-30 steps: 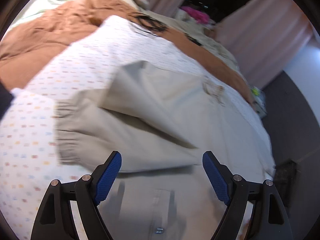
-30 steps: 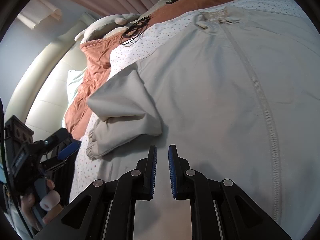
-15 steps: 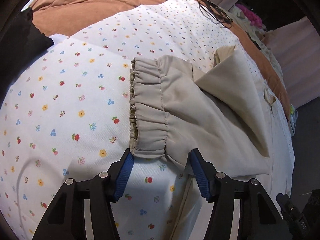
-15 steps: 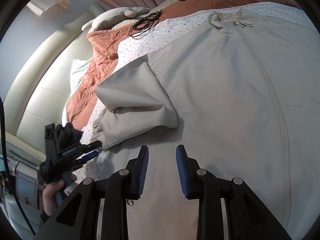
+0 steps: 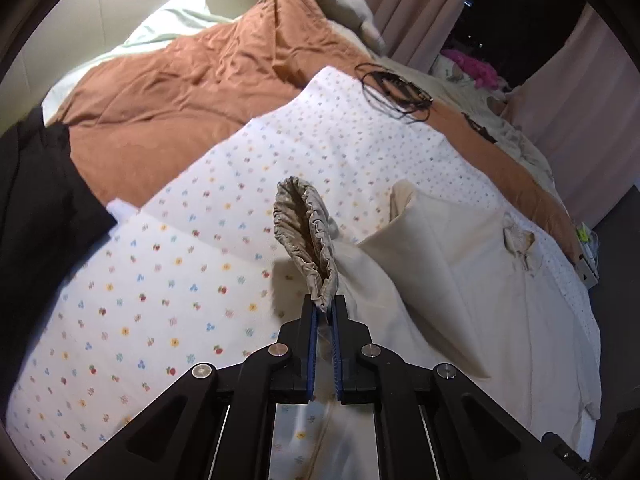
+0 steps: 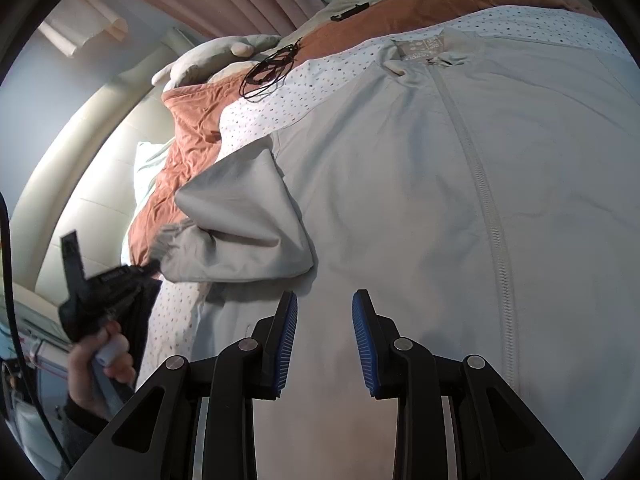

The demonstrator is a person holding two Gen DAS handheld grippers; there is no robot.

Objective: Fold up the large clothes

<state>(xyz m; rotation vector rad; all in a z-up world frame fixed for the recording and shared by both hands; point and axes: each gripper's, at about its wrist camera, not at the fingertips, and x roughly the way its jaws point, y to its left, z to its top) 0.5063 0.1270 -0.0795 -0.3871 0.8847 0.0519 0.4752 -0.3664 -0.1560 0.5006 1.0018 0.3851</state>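
Note:
A large beige zip jacket lies spread front-up on a flower-print sheet on the bed; it also shows in the left wrist view. Its left sleeve is folded back on itself. My left gripper is shut on the sleeve's elastic cuff and lifts it off the sheet; the right wrist view shows it at the cuff. My right gripper is open and empty, low over the jacket's lower front, left of the zip.
A rust-orange duvet and pillows lie beyond the sheet. A coil of black cable rests near the far edge of the sheet. Black cloth lies at the left. Pink curtains hang behind.
My left gripper swung to the sleeve cuff, closed on it and lifted it off the sheet. My right gripper went from shut to open, staying over the jacket's lower front.

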